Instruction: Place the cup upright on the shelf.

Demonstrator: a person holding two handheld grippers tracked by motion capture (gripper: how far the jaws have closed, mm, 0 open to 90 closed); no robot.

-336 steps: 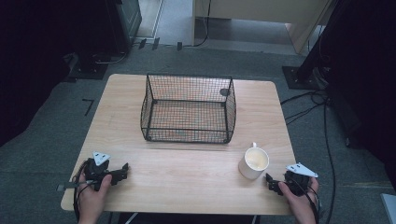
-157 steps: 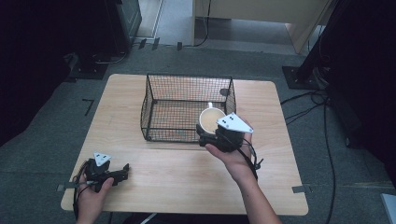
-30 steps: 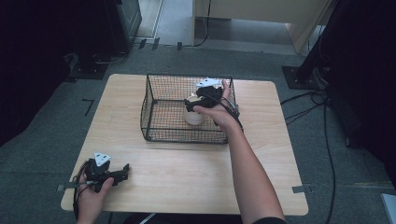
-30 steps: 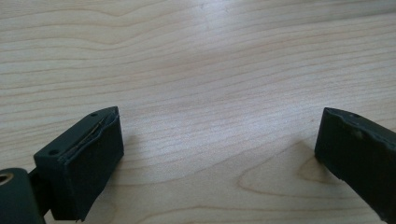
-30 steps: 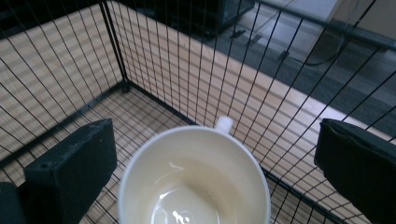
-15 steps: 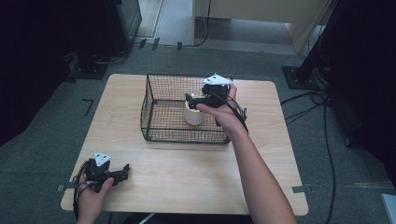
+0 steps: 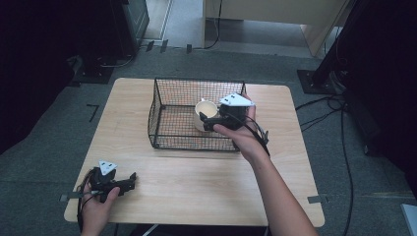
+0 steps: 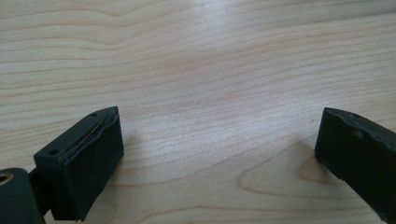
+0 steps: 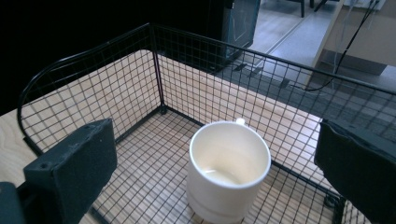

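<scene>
**Cup down in the basket, jaws clear of it**

At the left, the left gripper (image 7: 116, 181) rests on the wooden table (image 7: 206, 187), jaws wide with nothing between them. In the middle, the white cup (image 9: 229, 170) stands upright on the floor of the wire basket (image 7: 167, 129). The right gripper (image 7: 216, 119) hangs just right of it, jaws spread wide and off the cup. Likely risk: on withdrawal, a jaw or the trailing cable could snag the basket rim or tip the cup.

My light wooden worktop (image 7: 196, 187) stands on grey carpeted floor (image 7: 59, 123). Black cables (image 7: 339, 105) trail over the floor at my right, beside a dark stand base (image 7: 314, 81). A pale wooden cabinet (image 7: 275, 19) sits beyond.
</scene>
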